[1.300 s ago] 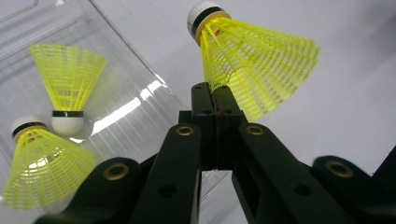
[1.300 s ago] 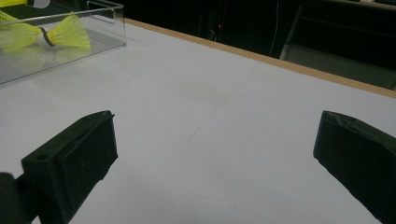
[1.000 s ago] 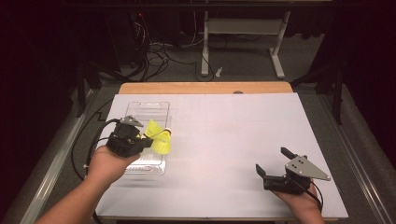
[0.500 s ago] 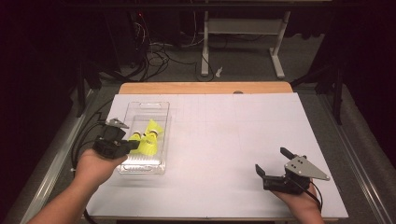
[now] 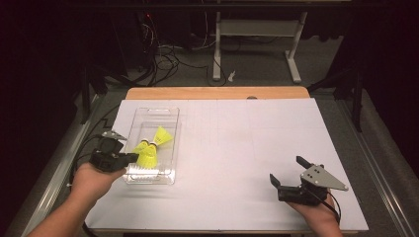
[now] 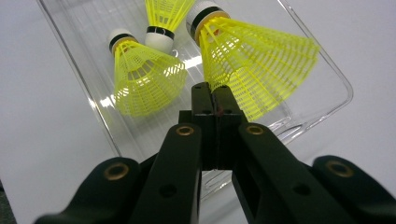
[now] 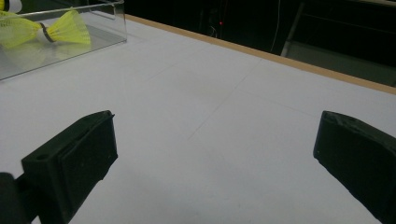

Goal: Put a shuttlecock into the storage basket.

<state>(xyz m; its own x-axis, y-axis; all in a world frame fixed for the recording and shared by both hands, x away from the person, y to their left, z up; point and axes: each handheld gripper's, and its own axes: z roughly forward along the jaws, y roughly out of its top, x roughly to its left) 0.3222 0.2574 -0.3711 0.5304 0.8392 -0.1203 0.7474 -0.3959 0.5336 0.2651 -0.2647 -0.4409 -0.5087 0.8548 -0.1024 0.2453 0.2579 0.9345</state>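
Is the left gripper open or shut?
Shut: the left gripper has its jaws pressed together, pinching the skirt edge of a yellow shuttlecock.

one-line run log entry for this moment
left gripper: shut on yellow plastic shuttlecock | over clear plastic tray | right gripper: open, nothing held

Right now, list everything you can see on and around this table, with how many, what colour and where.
shuttlecocks: three, yellow with white cork tips, in the clear tray; the rightmost has its skirt edge pinched by the left claw
clear tray: one, transparent plastic, left part of the table
white sheet: one, covering the table top
table: one, wooden edge showing at the far side
desk frame: one, white, on the floor beyond the table
cables: several, dark, on the floor behind
left claw: black, shut on a shuttlecock skirt
right claw: black, open, resting at the near right
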